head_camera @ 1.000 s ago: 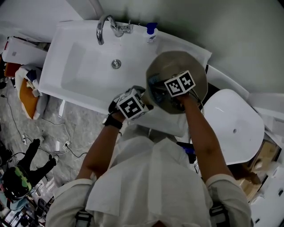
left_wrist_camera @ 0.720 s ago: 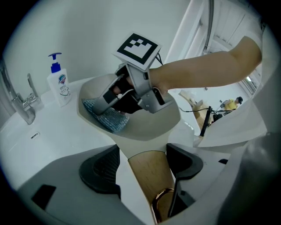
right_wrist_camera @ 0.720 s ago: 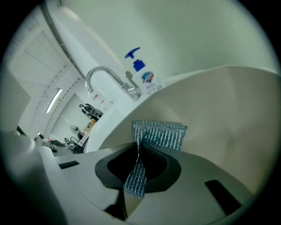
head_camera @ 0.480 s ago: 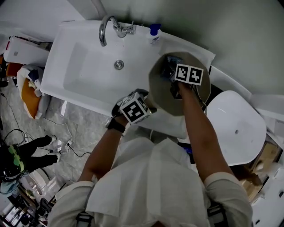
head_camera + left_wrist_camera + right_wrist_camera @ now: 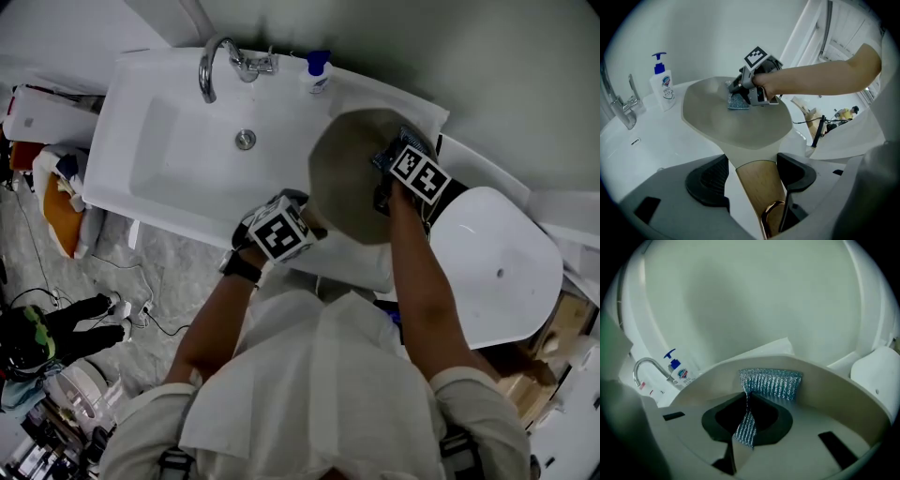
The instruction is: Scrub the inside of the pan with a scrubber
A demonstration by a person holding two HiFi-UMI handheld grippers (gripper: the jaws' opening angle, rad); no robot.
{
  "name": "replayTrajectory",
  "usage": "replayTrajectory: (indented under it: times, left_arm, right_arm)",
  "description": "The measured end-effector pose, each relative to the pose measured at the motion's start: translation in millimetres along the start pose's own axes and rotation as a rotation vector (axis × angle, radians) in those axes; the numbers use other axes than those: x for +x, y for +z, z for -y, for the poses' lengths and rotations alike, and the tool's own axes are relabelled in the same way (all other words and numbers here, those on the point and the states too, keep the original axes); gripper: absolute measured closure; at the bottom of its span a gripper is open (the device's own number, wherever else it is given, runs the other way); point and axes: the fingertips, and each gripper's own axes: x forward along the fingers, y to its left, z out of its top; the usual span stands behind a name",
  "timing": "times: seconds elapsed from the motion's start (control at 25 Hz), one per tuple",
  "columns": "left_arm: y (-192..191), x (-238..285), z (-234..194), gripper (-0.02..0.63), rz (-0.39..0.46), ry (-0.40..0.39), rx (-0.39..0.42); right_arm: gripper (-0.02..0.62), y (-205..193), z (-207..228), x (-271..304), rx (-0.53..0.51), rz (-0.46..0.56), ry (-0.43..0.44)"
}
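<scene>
In the head view, the left gripper [image 5: 286,230] sat at the near rim of a round, beige, shallow pan [image 5: 352,183] resting beside a white rectangular sink [image 5: 178,141], while the right gripper [image 5: 401,171] reached into the pan's far side. In the left gripper view, the jaws were clamped on the pan's light wooden handle [image 5: 758,187], one dark pad on each side of it; the pan's bowl lay straight ahead of the jaws, and a white pump soap bottle with a blue top [image 5: 663,84] and a chrome faucet [image 5: 621,108] stood beyond them to the left. In the right gripper view, the jaws were pinched together on a blue-silver woven scrubber [image 5: 771,383], whose free part spread out just past the tips and touched the pan's inner wall [image 5: 834,385].
</scene>
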Motion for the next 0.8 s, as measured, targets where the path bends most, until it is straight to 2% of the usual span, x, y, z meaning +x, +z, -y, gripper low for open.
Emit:
replayTrajectory:
  times: [0.08, 0.16, 0.32, 0.52, 0.64, 0.8]
  left_arm:
    - [1, 0, 0, 0.275, 0.0, -0.001, 0.002]
    - [3, 0, 2, 0.276, -0.002, -0.005, 0.003]
    - [5, 0, 2, 0.276, -0.004, -0.004, 0.002]
    - [5, 0, 2, 0.276, -0.007, -0.009, -0.002]
    - [6, 2, 3, 0.275, -0.002, -0.011, -0.011]
    - [5, 3, 3, 0.273, -0.001, -0.014, -0.024]
  right_arm:
    - [0.56, -3, 11, -5, 0.036, 0.029, -0.042]
    - [0.56, -4, 12, -2, 0.025, 0.031, -0.041]
    - [0.561, 1, -15, 15, -0.054, 0.007, 0.066]
    - [0.561, -9, -82, 28, -0.185, -0.052, 0.314]
    - [0.56, -35, -121, 24, -0.246, -0.153, 0.467]
    - [0.561, -76, -152, 4, -0.313, -0.313, 0.626]
